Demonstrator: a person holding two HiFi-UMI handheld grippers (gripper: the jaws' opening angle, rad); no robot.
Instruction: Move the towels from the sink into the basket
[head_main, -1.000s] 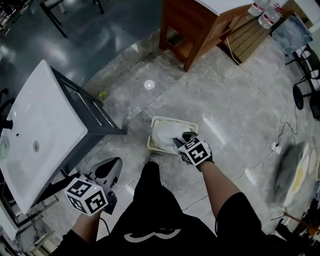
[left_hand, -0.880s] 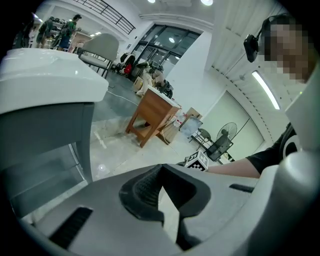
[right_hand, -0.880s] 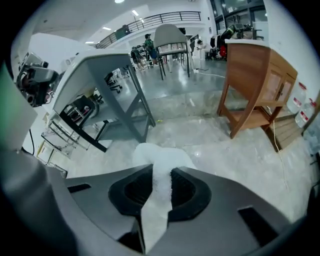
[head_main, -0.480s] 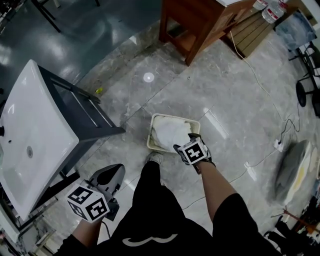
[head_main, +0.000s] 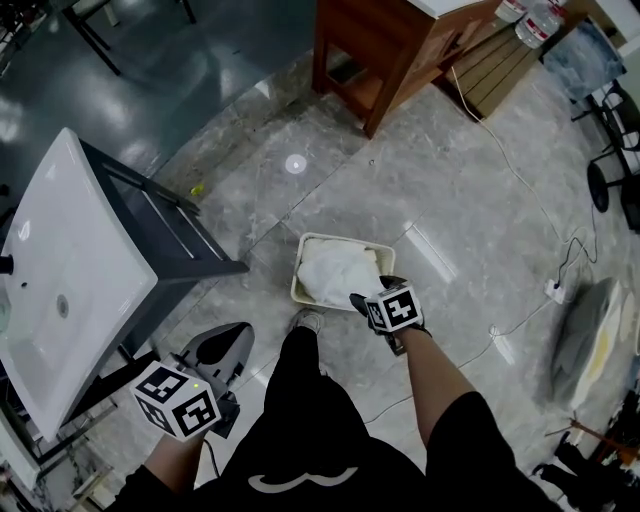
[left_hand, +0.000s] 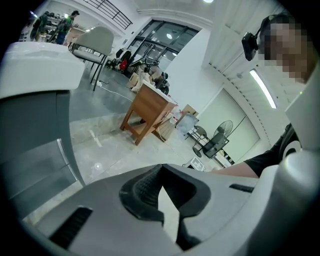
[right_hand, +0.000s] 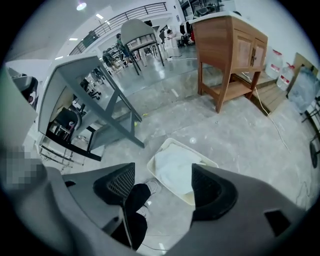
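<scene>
Head view: the white towels (head_main: 335, 268) lie heaped in the cream basket (head_main: 297, 278) on the floor, well apart from the sink (head_main: 60, 250) at left. The right gripper (head_main: 372, 291) hangs over the basket's near edge. The right gripper view shows its jaws wide and opening, with nothing between the pads. The left gripper (head_main: 228, 338) is low beside the sink stand; its jaws appear to meet at the tips, gripping nothing.
</scene>
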